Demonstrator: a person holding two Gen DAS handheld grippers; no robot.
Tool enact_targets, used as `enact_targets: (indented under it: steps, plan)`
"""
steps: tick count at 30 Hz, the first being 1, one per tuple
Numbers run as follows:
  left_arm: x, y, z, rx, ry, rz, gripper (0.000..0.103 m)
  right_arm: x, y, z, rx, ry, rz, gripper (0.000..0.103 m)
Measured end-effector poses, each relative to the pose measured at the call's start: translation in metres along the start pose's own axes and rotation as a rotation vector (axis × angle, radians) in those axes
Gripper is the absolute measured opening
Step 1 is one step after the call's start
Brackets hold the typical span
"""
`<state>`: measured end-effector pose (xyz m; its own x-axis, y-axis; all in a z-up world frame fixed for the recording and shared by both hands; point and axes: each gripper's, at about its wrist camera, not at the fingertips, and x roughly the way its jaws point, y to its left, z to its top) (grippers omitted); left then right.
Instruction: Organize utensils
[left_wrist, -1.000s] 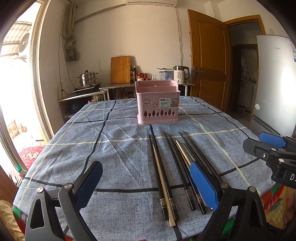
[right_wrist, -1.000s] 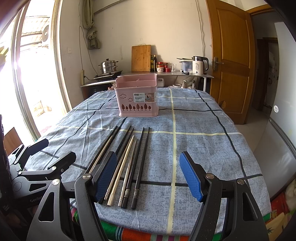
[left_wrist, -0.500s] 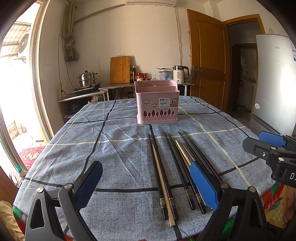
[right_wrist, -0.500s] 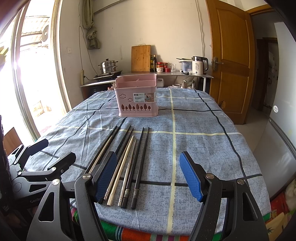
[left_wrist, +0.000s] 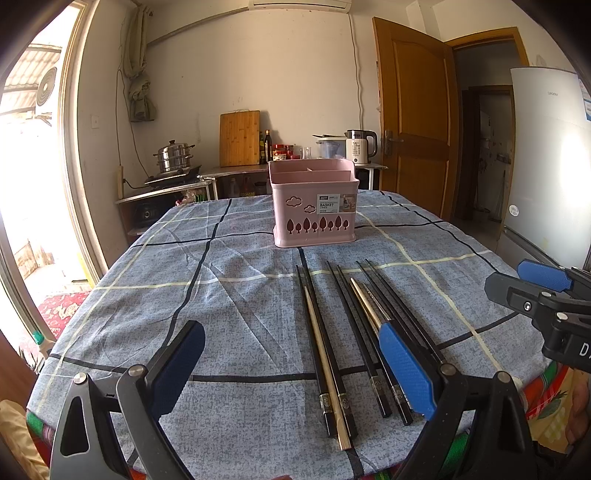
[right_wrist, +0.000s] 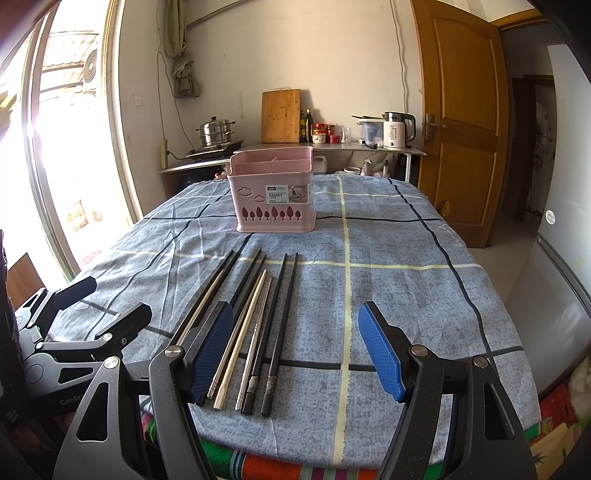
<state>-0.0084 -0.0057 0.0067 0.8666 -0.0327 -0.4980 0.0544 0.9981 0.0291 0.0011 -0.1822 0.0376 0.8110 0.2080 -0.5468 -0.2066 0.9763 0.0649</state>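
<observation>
Covering the table, blue checked cloth (left_wrist: 240, 314). Pink basket (left_wrist: 314, 206) upright mid-table, beyond the utensils. Chopsticks (right_wrist: 258, 317) in a loose row at the near edge, tips toward basket. Left gripper (left_wrist: 291, 373) jaws spread wide, holding nothing. Right gripper (right_wrist: 295, 354) likewise wide apart, empty, above chopstick ends.

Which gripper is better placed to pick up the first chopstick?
Right, likely: the right gripper is open with the chopsticks lying near its left finger. The left gripper, also open, is centred on bare tablecloth beside them.
</observation>
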Motion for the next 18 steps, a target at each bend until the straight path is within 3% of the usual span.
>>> enact_targets:
  steps: [13,18]
  plan:
    - [0.011,0.004,0.001,0.004,0.019,-0.013,0.096,0.004,-0.003,0.002,0.0,0.015,0.002,0.071]
    - [0.034,0.014,0.009,-0.022,0.077,-0.062,0.096,0.019,-0.002,0.006,-0.011,0.038,0.008,0.071]
